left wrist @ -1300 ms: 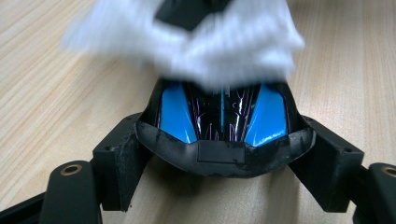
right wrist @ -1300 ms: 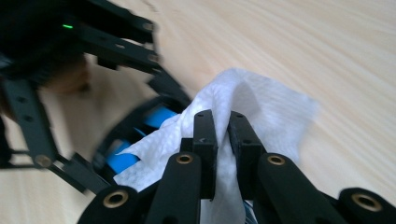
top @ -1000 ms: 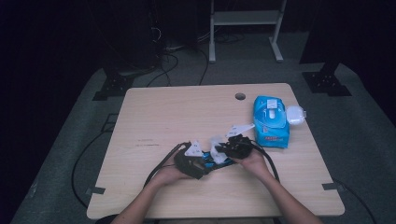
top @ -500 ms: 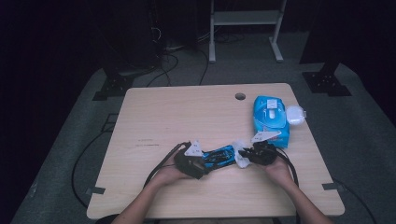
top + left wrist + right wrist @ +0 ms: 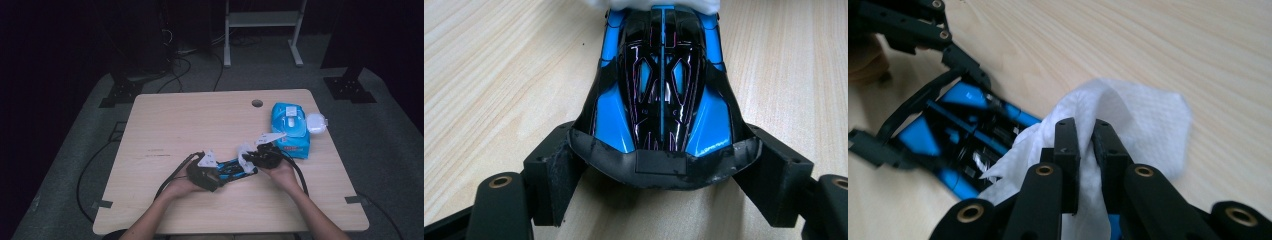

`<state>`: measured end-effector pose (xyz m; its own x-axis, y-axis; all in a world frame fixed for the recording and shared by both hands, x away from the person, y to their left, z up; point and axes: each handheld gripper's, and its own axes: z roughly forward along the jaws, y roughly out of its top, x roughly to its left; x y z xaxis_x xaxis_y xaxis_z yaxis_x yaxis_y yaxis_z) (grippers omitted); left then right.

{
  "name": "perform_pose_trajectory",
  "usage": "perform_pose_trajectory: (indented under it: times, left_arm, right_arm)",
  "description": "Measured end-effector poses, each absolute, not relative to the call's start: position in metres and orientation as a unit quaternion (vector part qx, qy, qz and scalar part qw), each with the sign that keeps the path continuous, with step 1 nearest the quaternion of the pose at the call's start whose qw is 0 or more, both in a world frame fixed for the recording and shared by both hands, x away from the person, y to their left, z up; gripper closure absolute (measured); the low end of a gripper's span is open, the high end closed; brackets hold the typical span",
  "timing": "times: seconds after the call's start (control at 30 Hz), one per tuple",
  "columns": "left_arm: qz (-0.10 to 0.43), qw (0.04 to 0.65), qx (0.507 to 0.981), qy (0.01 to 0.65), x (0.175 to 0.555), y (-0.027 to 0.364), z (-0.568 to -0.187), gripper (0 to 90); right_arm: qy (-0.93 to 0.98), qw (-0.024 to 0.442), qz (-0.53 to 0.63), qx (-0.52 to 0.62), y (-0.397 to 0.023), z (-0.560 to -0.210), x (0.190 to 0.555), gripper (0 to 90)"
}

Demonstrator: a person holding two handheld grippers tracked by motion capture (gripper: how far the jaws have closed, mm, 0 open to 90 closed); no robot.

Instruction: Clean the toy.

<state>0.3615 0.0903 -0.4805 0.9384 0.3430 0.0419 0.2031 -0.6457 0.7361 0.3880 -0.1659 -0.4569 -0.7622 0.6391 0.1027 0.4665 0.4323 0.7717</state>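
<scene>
Blue-and-black glossy toy race car (image 5: 661, 85) lies on the pale wooden table (image 5: 175, 125), its rear end clamped between the left gripper (image 5: 664, 167) jaws, while the right gripper (image 5: 1087, 145) jaws pinch a crumpled white wipe (image 5: 1143, 115) against its far end.

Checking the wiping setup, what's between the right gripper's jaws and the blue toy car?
A white wipe, pinched in the right gripper, drapes over the toy car; right gripper view.
</scene>
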Motion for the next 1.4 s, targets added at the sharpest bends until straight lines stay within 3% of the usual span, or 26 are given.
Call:
perform_pose_trajectory:
  times: [0.43, 0.8, 1.17, 1.4]
  left_arm:
    - [0.089, 0.393, 0.903, 0.15, 0.362, 0.091, -0.481, 24.0]
    - [0.086, 0.397, 0.9, 0.156, 0.363, 0.091, -0.481, 23.8]
    - [0.081, 0.383, 0.905, 0.166, 0.365, 0.091, -0.479, 23.8]
    - [0.031, 0.431, 0.879, 0.199, 0.371, 0.103, -0.468, 20.6]
  right_arm:
    - [0.83, 0.086, 0.411, 0.367, -0.214, -0.468, 0.366, 82.0]
    - [0.841, 0.066, 0.431, 0.322, -0.179, -0.459, 0.364, 81.9]
    - [0.837, 0.079, 0.437, 0.321, -0.186, -0.462, 0.351, 81.5]
    - [0.833, 0.079, 0.449, 0.313, -0.19, -0.466, 0.349, 81.6]
